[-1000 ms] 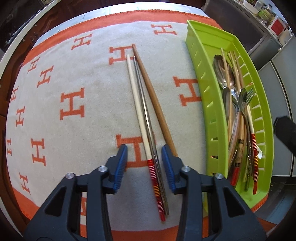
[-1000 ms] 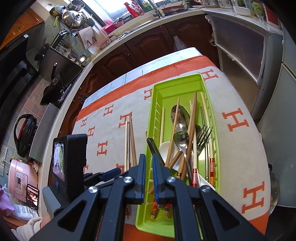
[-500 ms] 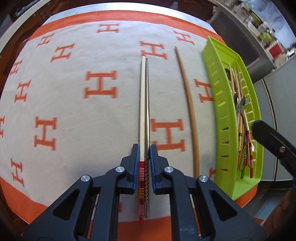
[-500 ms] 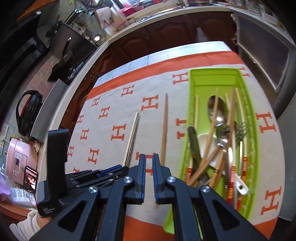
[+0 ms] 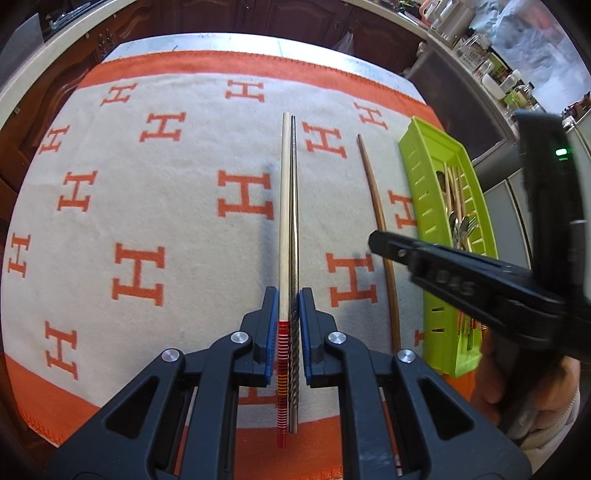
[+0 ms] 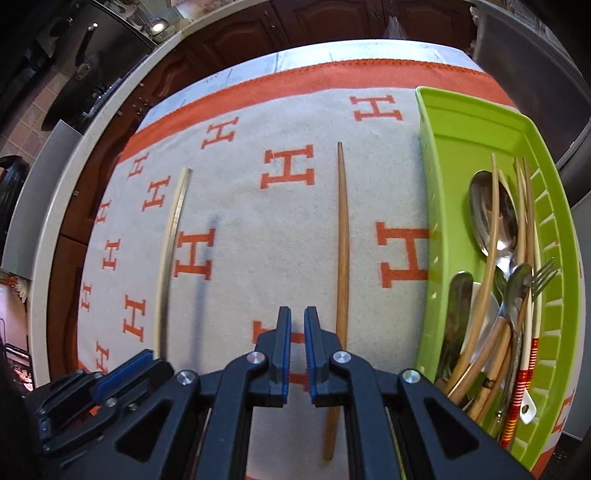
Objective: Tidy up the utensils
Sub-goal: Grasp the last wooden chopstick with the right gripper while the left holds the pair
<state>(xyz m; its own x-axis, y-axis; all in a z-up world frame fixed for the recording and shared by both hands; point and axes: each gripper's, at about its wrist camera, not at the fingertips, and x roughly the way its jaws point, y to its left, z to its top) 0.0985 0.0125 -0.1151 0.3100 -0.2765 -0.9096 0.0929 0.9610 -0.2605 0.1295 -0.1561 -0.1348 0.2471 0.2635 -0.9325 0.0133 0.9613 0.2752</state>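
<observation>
My left gripper (image 5: 288, 306) is clamped on two chopsticks side by side: a pale one with a red-striped end (image 5: 284, 236) and a steel one (image 5: 294, 236). Its jaws have just been closing, and now the blue pads press both sticks. The pair runs straight away from me over the cloth (image 5: 177, 221), a cream one with orange H marks and an orange border, and casts a shadow just to its left, so it seems lifted off the cloth.

My right gripper (image 6: 297, 325) has its jaws together, with only a narrow slit between the pads and nothing in it. It hangs over the cloth, just left of a brown wooden chopstick (image 6: 342, 236) that lies alone on the cloth, parallel to the held pair.

Further right stands the green tray (image 6: 439, 155), lengthwise along the cloth — inside it lies a mixed heap: spoons (image 6: 493, 218), a fork (image 6: 546, 275), a knife (image 6: 456, 314), more chopsticks, some with red-striped ends.

Beyond the cloth's far border a strip of bare tabletop (image 6: 354, 51) shows, then dark wooden cabinet doors (image 5: 258, 14).
</observation>
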